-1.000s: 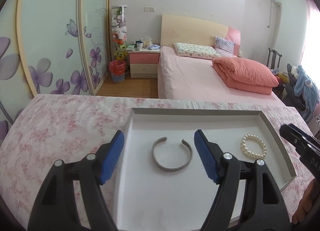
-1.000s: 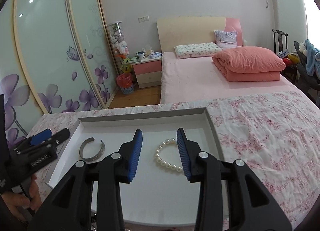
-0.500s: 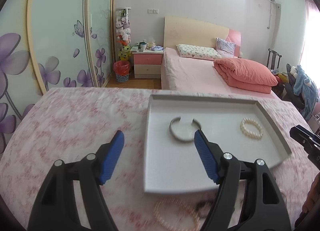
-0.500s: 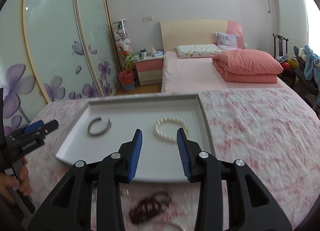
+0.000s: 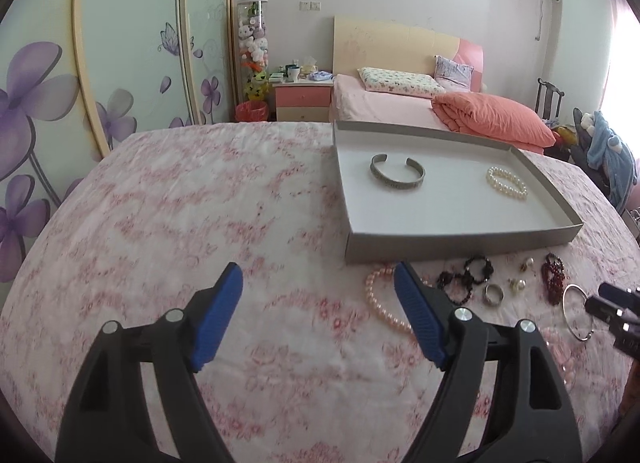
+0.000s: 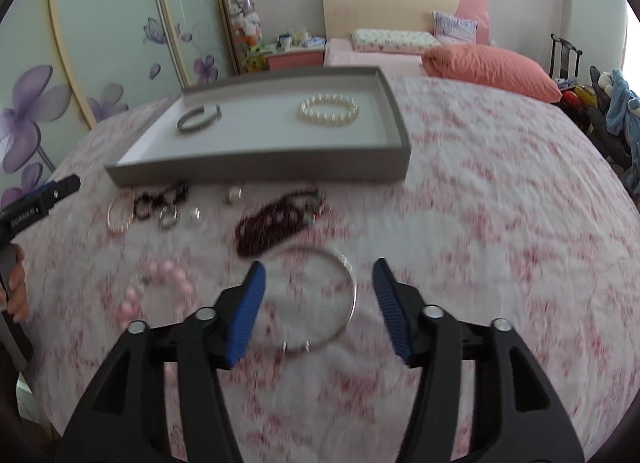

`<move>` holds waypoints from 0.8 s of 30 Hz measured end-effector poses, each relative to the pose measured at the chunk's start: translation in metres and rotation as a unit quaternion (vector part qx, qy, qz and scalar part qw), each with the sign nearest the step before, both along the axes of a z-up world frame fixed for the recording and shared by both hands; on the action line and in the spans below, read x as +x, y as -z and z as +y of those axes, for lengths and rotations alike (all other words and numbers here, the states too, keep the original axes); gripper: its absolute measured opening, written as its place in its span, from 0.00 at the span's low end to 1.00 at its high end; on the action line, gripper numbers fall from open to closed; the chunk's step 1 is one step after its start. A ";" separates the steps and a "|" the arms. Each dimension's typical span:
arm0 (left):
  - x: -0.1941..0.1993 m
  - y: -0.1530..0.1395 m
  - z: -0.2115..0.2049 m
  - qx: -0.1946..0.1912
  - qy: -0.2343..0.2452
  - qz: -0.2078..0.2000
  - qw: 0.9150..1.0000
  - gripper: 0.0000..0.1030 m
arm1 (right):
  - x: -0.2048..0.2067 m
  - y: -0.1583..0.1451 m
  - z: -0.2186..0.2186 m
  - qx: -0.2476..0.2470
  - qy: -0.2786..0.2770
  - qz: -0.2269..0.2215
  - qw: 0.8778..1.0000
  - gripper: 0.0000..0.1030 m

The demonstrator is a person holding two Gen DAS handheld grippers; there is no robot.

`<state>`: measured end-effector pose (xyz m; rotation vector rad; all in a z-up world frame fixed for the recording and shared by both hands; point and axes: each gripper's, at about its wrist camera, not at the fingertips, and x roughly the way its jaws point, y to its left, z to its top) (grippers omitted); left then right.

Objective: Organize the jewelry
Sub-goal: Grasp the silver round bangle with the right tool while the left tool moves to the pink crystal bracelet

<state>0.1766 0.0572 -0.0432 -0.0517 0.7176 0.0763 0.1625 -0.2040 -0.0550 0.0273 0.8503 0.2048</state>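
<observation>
A grey tray (image 5: 460, 241) (image 6: 260, 167) on the flowered cloth holds a silver cuff (image 5: 396, 171) (image 6: 198, 119) and a white pearl bracelet (image 5: 506, 182) (image 6: 328, 109). In front of it lie loose pieces: a pink pearl bracelet (image 5: 380, 303), dark bead bracelets (image 5: 464, 283), a dark red necklace (image 6: 276, 225), a pink bead bracelet (image 6: 160, 283) and a thin silver bangle (image 6: 354, 291). My left gripper (image 5: 318, 279) is opening over bare cloth, nothing between its jaws. My right gripper (image 6: 319, 269) is opening above the bangle, pads clear of it.
A small ring (image 5: 494, 295) and earrings (image 5: 516, 283) lie among the loose pieces. Behind the clothed table stand a pink bed (image 5: 400, 107), a nightstand (image 5: 302, 101) and a flowered wardrobe (image 5: 120, 63). A hand (image 6: 16, 295) shows at the left edge.
Both grippers drew back from over the tray to the cloth in front of it, so the loose jewelry came into view. The right jaws spread wider.
</observation>
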 end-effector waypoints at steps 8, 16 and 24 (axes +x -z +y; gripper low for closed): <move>-0.010 0.002 -0.009 0.001 0.014 0.000 1.000 0.75 | -0.002 0.010 0.009 -0.017 -0.008 0.012 1.000 0.72; -0.012 0.003 -0.020 -0.001 0.024 0.004 1.000 0.75 | 0.005 0.015 0.022 -0.045 -0.012 0.027 0.999 0.75; -0.016 0.002 -0.043 -0.013 0.061 0.011 0.998 0.75 | 0.010 0.014 0.015 -0.046 0.008 0.025 0.999 0.69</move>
